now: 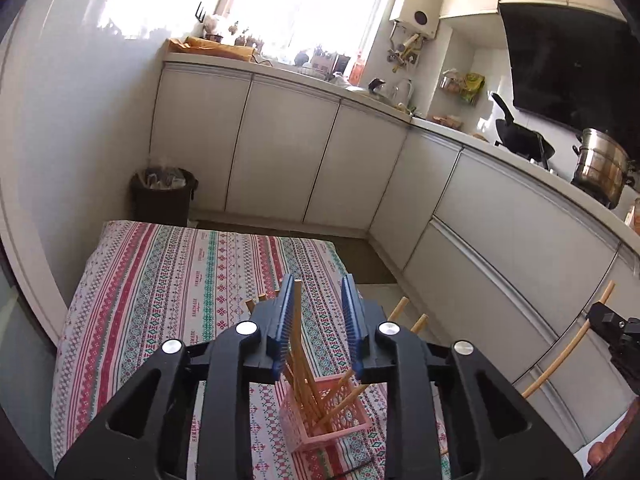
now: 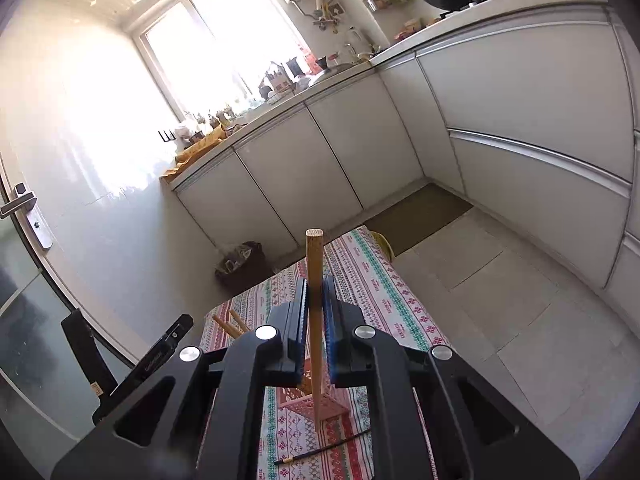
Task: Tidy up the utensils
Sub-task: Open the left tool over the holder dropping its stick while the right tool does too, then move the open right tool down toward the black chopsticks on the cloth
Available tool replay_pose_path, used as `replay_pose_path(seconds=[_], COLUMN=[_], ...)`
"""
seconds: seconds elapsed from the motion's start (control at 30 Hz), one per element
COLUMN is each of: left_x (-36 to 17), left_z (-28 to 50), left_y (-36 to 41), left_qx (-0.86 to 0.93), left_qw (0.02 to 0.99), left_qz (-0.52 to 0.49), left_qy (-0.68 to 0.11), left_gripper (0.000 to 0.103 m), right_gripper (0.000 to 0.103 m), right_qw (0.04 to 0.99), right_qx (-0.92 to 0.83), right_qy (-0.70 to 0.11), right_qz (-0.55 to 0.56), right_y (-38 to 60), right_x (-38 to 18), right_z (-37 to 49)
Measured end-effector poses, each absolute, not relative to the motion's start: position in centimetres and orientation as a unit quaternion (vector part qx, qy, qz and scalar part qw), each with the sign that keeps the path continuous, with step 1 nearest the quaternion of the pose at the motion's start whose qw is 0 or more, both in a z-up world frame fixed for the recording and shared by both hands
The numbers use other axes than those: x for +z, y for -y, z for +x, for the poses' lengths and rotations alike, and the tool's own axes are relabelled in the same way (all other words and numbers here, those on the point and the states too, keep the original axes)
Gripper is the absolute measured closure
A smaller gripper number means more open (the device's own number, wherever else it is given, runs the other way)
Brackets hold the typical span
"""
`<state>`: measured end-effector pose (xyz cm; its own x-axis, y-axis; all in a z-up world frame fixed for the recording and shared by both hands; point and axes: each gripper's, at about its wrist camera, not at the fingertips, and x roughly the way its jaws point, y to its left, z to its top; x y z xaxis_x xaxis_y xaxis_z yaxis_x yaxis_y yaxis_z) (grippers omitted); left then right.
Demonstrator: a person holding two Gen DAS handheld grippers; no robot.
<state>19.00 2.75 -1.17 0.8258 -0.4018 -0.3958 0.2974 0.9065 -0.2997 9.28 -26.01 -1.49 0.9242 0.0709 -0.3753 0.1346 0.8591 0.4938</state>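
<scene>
A pink slotted basket (image 1: pixel 325 414) stands on the patterned tablecloth (image 1: pixel 160 280) with several wooden chopsticks (image 1: pixel 344 390) leaning in it. My left gripper (image 1: pixel 318 286) hovers over the basket, open. One chopstick (image 1: pixel 298 320) rests against its left pad, and the right pad stands clear of it. My right gripper (image 2: pixel 315 285) is shut on a single wooden chopstick (image 2: pixel 314 248), held upright above the basket (image 2: pixel 320 406). That chopstick (image 1: pixel 560 360) also shows at the right edge of the left wrist view. A thin dark chopstick (image 2: pixel 324 446) lies on the cloth in front of the basket.
White kitchen cabinets (image 1: pixel 280 152) run along the back and right. Their counter carries a black pan (image 1: pixel 520 136) and a steel pot (image 1: pixel 600 164). A dark waste bin (image 1: pixel 162 196) stands beyond the table. Tiled floor (image 2: pixel 500 300) lies to the right, and a glass door (image 2: pixel 28 208) to the left.
</scene>
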Motion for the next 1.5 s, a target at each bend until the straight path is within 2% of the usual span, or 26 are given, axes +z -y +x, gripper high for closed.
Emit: replay_pose_path(seconds=[0.17,0.23,0.27,0.5,0.8,0.87,0.93,1.07,1.1,1.13,1.2,1.27,1.3,1.33,1.5], left_x=[0.8,1.3,1.5,2.5,2.4,2.4,2.5,2.3,2.3,2.2,2.1,2.0,2.0,1.9,0.5], left_z=[16.7,16.0,15.7,15.0,14.7,14.5,14.3,14.2,14.2,14.1,13.9,13.6,13.4,13.2,13.1], left_y=[-5.2,-6.2,-6.8,-9.2,-10.9,-11.1,-11.1,-11.2,-11.1,-10.9,-10.5,-10.2,-10.0,-9.8,-7.6], left_qx=[-0.17,-0.164,-0.16,-0.149,-0.136,-0.135,-0.136,-0.137,-0.139,-0.141,-0.149,-0.157,-0.164,-0.17,-0.2], left_qw=[0.953,0.955,0.955,0.957,0.958,0.959,0.959,0.96,0.96,0.959,0.959,0.959,0.959,0.958,0.949], left_qz=[-0.149,-0.163,-0.171,-0.184,-0.187,-0.184,-0.179,-0.172,-0.169,-0.164,-0.154,-0.147,-0.144,-0.14,-0.075], left_qy=[-0.2,-0.188,-0.183,-0.167,-0.169,-0.168,-0.17,-0.176,-0.178,-0.18,-0.184,-0.183,-0.183,-0.184,-0.23], left_gripper=[0.067,0.059,0.058,0.058,0.058,0.057,0.056,0.051,0.05,0.045,0.036,0.024,0.011,0.007,0.007], right_gripper=[0.095,0.095,0.095,0.095,0.092,0.076,0.037,0.021,0.011,0.006,0.006,0.006,0.006,0.006,0.006], right_qw=[0.951,0.954,0.955,0.964,0.977,0.975,0.97,0.973,0.973,0.973,0.974,0.976,0.977,0.977,0.965], right_qx=[-0.011,-0.011,-0.01,-0.014,-0.017,-0.02,-0.025,-0.042,-0.044,-0.047,-0.053,-0.057,-0.062,-0.066,-0.077], right_qy=[-0.18,-0.173,-0.17,-0.156,-0.152,-0.151,-0.142,-0.099,-0.088,-0.075,-0.067,-0.082,-0.092,-0.105,-0.183], right_qz=[0.253,0.246,0.243,0.213,0.15,0.164,0.194,0.207,0.207,0.212,0.21,0.194,0.183,0.173,0.17], right_y=[24.6,24.1,23.8,20.7,17.4,17.5,18.2,19.2,19.4,19.7,20.2,20.6,20.9,21.1,23.4], right_x=[-0.4,0.0,0.2,-1.0,-8.1,-9.8,-10.6,-9.6,-9.2,-8.8,-8.4,-8.2,-8.3,-8.5,-11.4], right_z=[10.7,11.2,11.7,15.2,17.4,16.9,15.8,13.0,12.2,11.3,10.0,9.1,8.7,8.3,6.1])
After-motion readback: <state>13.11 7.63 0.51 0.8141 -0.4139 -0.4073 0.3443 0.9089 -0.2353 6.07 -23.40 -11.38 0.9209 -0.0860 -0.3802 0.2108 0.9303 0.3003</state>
